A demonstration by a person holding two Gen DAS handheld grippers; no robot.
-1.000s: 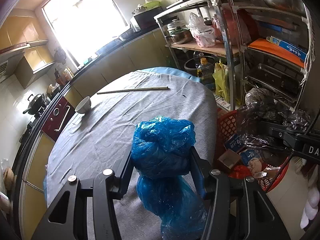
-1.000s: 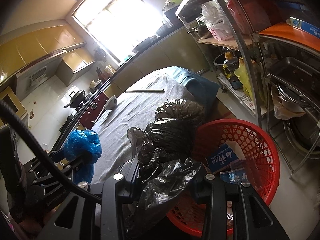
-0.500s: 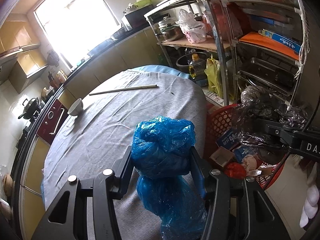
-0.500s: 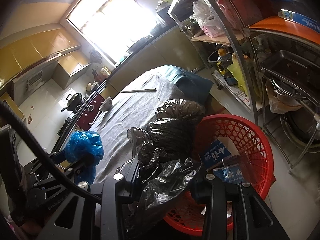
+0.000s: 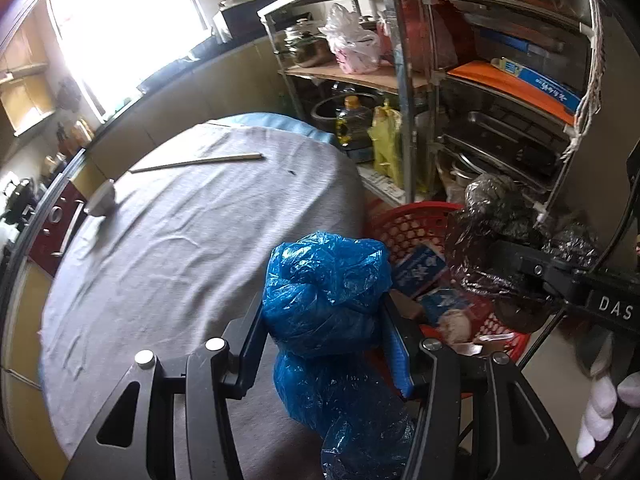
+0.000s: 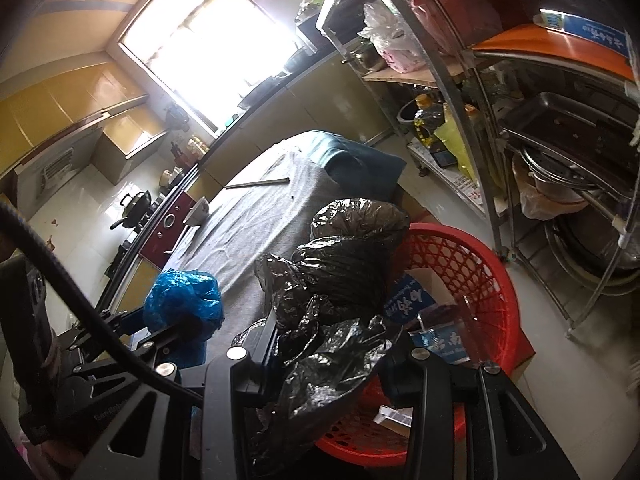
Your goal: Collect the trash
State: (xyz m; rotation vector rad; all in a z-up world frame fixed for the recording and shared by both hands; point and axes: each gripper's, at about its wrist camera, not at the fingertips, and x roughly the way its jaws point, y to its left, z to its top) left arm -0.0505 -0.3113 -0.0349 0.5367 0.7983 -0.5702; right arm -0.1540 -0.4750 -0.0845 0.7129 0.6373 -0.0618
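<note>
Red plastic lattice fills the lower right of my right wrist view: the basket [image 6: 492, 280] sits on the pale tiled floor just beside the table [image 5: 180, 240], already holding a blue-printed carton [image 6: 412, 300] and other packaging. Right behind the basket rises a metal rack [image 5: 404, 92] crowded with pots, trays, an oil bottle and a pink-and-white bag, so I see little free room on that side.

Grey cloth covers the rounded table; a pair of chopsticks [image 5: 196, 163] lies far across it and a small white bowl [image 5: 102, 202] sits near its left edge. Beyond runs a dark counter under a bright window, with a wok on the stove at far left.

My left gripper [image 5: 322, 316] is clamped on a crumpled blue plastic bag [image 5: 326, 292], pads pressing its sides. The bag stands roughly upright between the fingers, its long axis running from the bulge above the pads down to a tail below them. It hangs over the table's near right edge, close to the basket rim.

My right gripper [image 6: 332, 344] is closed narrowly on a black plastic bag [image 6: 344, 272]; the bundle billows up and forward from the pads, its loose end trailing down between the fingers. It hangs over the basket's near-left rim, between the table edge and the basket.
</note>
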